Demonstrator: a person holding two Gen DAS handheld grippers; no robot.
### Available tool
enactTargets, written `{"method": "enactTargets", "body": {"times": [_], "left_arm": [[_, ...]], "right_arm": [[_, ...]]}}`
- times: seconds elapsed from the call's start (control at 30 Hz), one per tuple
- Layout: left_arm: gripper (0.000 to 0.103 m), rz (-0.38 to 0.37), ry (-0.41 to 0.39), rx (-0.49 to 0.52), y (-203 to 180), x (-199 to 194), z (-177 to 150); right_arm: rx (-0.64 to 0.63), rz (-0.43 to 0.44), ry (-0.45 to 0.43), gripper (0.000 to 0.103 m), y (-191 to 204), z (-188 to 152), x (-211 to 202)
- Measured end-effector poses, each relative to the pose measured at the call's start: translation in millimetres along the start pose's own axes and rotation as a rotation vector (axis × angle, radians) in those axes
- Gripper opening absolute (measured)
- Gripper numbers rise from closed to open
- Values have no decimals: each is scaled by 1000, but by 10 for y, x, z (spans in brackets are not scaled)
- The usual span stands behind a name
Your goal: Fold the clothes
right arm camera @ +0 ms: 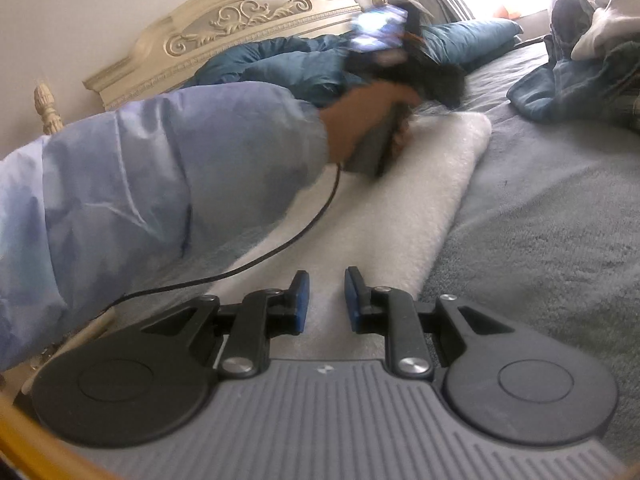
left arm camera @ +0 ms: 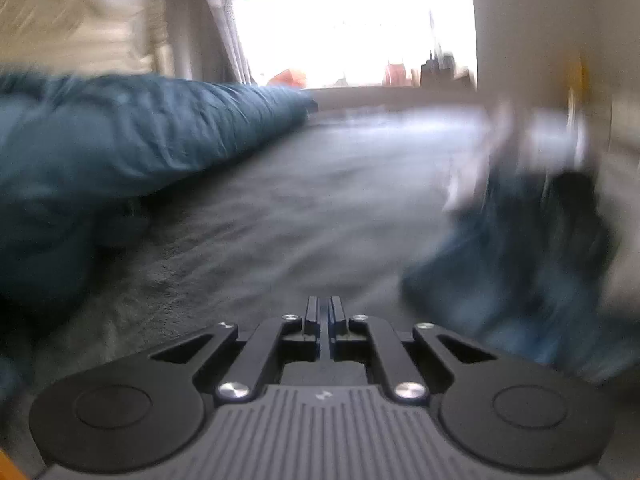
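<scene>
The folded white garment (right arm camera: 404, 200) lies on the bed (right arm camera: 540, 240), its long axis running from the right tool (right arm camera: 327, 296), parted astride its near end, toward the headboard (right arm camera: 224, 28), where the clenched, empty left tool (left arm camera: 324, 312) is.

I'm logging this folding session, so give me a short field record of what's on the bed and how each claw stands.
surface: grey bed cover
folded item: white fluffy towel, long and narrow, lying flat
unfolded pile: blue and pale clothes, far right of the bed
pillow: teal pillow by the cream headboard
left claw: shut, nothing between its pads, above the cover
right claw: open, pads over the towel's near end, not pressing it
left hand: above the towel's far end, lilac sleeve
</scene>
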State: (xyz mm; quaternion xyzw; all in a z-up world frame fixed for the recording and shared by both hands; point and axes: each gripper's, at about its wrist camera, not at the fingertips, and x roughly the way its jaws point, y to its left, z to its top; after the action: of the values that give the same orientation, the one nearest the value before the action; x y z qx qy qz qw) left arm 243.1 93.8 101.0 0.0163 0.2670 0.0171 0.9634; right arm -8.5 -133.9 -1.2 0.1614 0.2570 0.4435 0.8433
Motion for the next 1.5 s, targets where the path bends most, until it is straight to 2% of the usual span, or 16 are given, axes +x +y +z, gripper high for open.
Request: {"method": "enactTargets", "body": {"times": [0.07,0.17,0.33,0.43,0.6,0.67,0.73,0.93,1.0,1.07,1.1,1.17,1.27,1.3,1.4,1.5], "left_arm": [[7,-17,-5,57,96,-293,-54],[9,47,13,164,203,-538,-362],[3,144,29,170,455,-201,-812],[2,159,52,119,469,134,-732],[2,80,187,-82,837,436,-495],[2,95,182,-195,1033,369,-409],[5,123,73,-237,1102,78,-352],[12,147,-94,125,636,-620,-693],[10,163,42,217,552,-392,-927],[7,215,54,323,456,-288,-1093],[7,221,63,341,440,-279,-1083],[8,184,89,287,497,-319,-920],[3,95,-21,102,690,-552,-698],[3,84,-31,91,688,-548,-690],[0,145,90,196,580,-160,-924],[0,214,41,199,537,-66,-1079]], "right_arm": [[1,1,2,18,-2,3,3],[4,2,5,18,-2,13,13],[-3,2,7,18,7,14,29],[-8,2,7,18,3,14,35],[3,15,2,18,-37,4,20],[11,21,0,18,-45,-2,3],[12,20,1,18,-35,-1,4],[10,17,4,18,-15,-6,13],[12,18,5,18,-13,1,20],[12,20,5,18,-12,3,25],[11,21,7,18,-12,4,29],[10,21,6,18,-13,4,24],[12,22,6,18,-16,-1,23],[11,21,6,18,-14,0,24],[11,21,6,18,-16,2,20],[12,23,7,18,-20,5,31]]}}
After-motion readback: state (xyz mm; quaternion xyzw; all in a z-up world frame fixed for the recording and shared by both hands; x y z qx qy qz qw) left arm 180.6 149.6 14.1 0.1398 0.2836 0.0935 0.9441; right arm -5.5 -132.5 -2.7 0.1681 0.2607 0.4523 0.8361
